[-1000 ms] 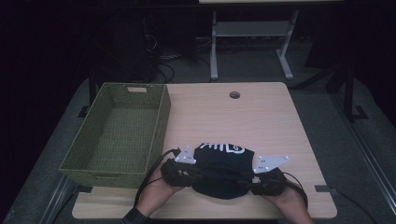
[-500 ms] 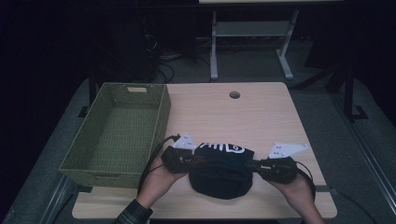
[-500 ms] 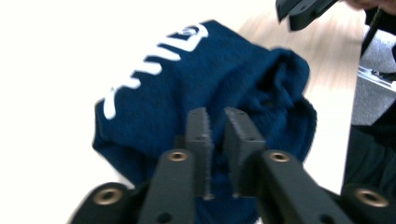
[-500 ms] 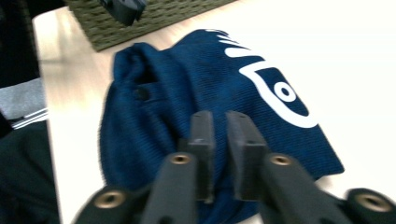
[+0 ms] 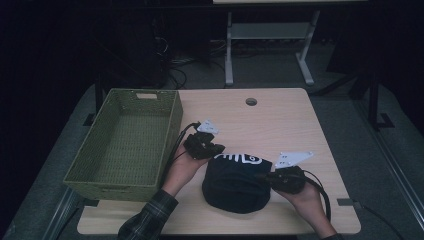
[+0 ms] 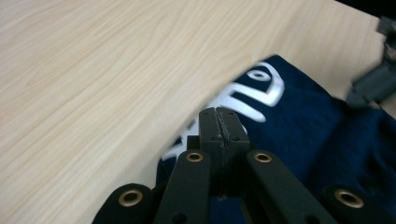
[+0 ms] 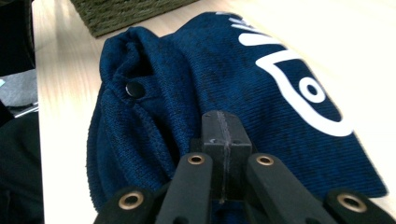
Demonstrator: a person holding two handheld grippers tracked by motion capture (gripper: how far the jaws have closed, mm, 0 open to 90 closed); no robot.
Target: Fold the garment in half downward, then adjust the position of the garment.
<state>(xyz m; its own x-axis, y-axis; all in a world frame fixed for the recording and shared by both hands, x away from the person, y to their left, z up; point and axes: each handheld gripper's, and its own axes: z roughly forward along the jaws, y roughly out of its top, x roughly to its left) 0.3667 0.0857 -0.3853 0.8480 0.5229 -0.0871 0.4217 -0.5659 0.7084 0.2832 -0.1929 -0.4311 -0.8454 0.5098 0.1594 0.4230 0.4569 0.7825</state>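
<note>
With both the left gripper point(image 5: 216, 149) and right gripper point(image 5: 264, 177) pinched closed on opposite edges of the folded navy knit garment with white lettering point(image 5: 235, 182) lying mid-table beside the green woven basket point(image 5: 122, 142), we should lift evenly, keeping the folds together.

Whether any cloth is pinched between the closed pads of the left gripper point(image 6: 219, 122) cannot be told — the navy garment point(image 5: 235, 182) beneath it blurs, its white lettering point(image 6: 252, 91) smeared. Beside that garment, the right gripper point(image 7: 226, 126) hides the fold under it. The green basket point(image 7: 126, 11) is cut off by the top edge.
</note>
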